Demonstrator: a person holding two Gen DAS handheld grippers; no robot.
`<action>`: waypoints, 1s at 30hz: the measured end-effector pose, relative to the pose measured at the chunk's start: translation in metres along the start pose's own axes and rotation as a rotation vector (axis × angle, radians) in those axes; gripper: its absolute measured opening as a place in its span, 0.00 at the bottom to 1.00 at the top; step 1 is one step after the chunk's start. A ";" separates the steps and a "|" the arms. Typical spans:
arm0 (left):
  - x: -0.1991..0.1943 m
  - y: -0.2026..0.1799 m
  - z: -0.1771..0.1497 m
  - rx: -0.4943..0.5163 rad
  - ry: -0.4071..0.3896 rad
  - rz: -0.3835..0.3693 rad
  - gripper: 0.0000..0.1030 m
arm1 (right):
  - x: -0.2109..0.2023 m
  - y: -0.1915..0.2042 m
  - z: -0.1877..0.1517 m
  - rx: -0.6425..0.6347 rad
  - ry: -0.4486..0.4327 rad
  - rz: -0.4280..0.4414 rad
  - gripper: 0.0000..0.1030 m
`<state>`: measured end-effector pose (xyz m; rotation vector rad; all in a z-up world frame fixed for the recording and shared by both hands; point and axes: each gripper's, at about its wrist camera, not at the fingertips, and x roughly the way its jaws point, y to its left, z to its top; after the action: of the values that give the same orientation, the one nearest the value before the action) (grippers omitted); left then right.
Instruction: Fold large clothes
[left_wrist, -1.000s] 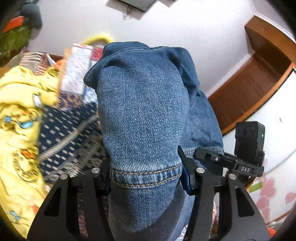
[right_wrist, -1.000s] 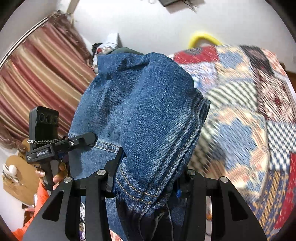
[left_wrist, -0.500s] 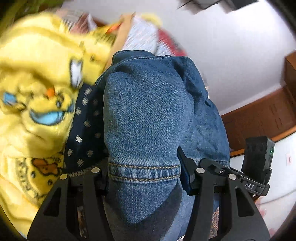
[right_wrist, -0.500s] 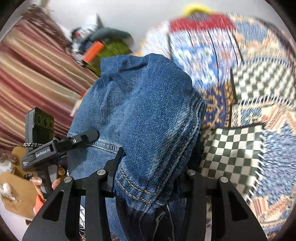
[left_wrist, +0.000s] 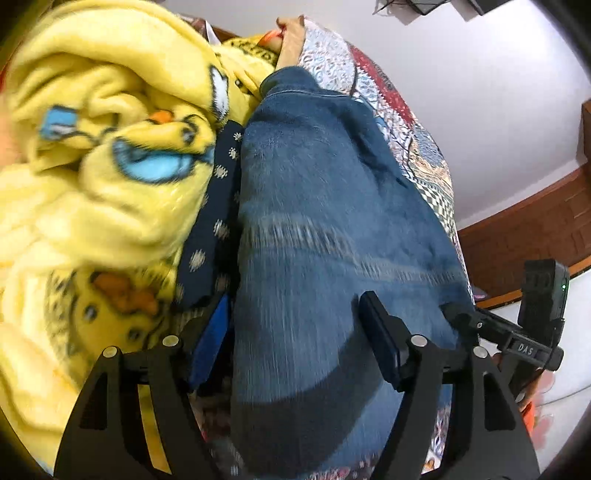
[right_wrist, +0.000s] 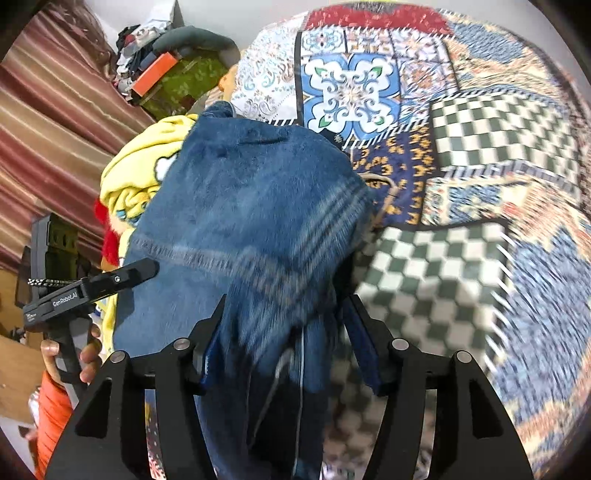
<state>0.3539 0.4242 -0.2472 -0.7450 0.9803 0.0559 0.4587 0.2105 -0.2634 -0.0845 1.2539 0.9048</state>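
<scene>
The folded blue jeans (left_wrist: 325, 221) lie on the patchwork bedspread (right_wrist: 461, 147), reaching away from both grippers. My left gripper (left_wrist: 295, 325) straddles the near end of the denim; its jaws are opening and the blue pads (left_wrist: 212, 339) stand off the cloth. In the right wrist view the jeans (right_wrist: 251, 214) run between the fingers of my right gripper (right_wrist: 284, 332), whose jaws are also opening, and the pads no longer pinch the fabric. Each wrist view shows the other gripper beside the jeans: the right gripper (left_wrist: 532, 332) and the left gripper (right_wrist: 85, 291), held by a hand (right_wrist: 74, 354).
A crumpled yellow cartoon-print blanket (left_wrist: 103, 147) lies against the jeans' left side, with a navy dotted cloth (left_wrist: 218, 206) between them. A heap of clothes and a green bag (right_wrist: 177, 77) sit at the bed's far corner by a striped curtain (right_wrist: 48, 110). Wooden furniture (left_wrist: 535, 229) stands to the right.
Both grippers came down with the jeans from mid-air onto the bed. Their jaws, clamped on the denim before, have spread and let the cloth go.
</scene>
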 end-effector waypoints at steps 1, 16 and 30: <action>-0.003 0.001 -0.006 0.009 0.002 0.010 0.68 | -0.007 0.001 -0.007 0.002 -0.006 -0.003 0.54; -0.164 -0.128 -0.114 0.399 -0.320 0.241 0.68 | -0.171 0.081 -0.081 -0.124 -0.369 -0.030 0.54; -0.300 -0.232 -0.250 0.562 -0.931 0.219 0.68 | -0.294 0.163 -0.187 -0.256 -0.823 -0.027 0.54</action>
<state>0.0822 0.1840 0.0269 -0.0398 0.1474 0.2793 0.2034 0.0621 -0.0164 0.0672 0.3712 0.9335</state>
